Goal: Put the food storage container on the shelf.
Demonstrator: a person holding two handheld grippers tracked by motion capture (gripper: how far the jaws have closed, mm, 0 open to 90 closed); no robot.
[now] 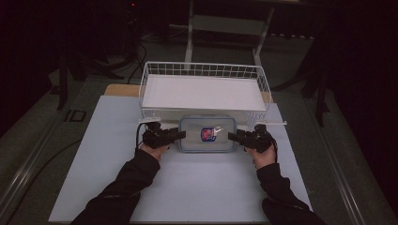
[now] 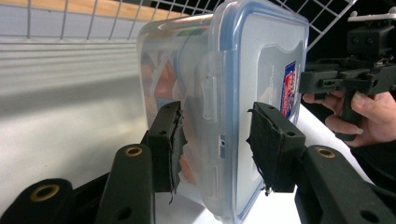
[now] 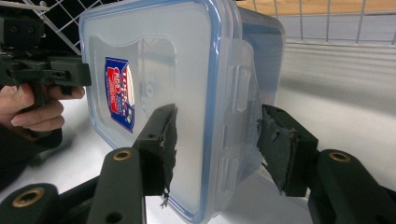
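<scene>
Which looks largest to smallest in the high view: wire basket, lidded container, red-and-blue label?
1. wire basket
2. lidded container
3. red-and-blue label
The basket lies farther from the camera yet still looks clearly biggest.

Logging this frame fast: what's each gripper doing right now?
Left gripper: jaws straddle the lidded container's end; grip cannot be told.
Right gripper: straddles the opposite end; grip cannot be told.

white wire basket – far side | white tabletop – bare | dark floor around
</scene>
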